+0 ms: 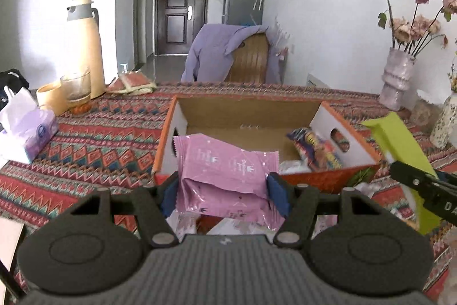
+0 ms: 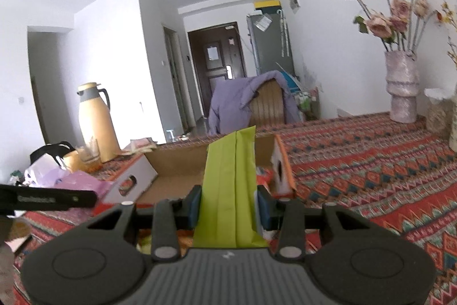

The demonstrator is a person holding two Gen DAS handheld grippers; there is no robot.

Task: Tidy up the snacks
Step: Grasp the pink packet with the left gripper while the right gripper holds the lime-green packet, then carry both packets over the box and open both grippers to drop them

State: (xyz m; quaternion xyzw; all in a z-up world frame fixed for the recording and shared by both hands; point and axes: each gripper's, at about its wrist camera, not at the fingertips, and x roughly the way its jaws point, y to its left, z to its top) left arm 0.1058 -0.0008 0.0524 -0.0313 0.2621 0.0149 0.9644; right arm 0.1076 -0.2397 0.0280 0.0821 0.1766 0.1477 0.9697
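The left tongs (image 1: 221,187) grip a pink snack pack (image 1: 225,170), its long axis crosswise, just short of the cardboard box (image 1: 168,139) in the desk's (image 1: 94,139) middle. The right tongs (image 2: 228,209) clamp a green packet (image 2: 228,190) lengthwise, equally near the box's near wall; both loads must go forward and over it.

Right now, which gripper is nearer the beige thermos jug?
Left. The left gripper, holding the pink snack pack, is on the side of the cardboard box facing the thermos jug; the right gripper is on the far side.
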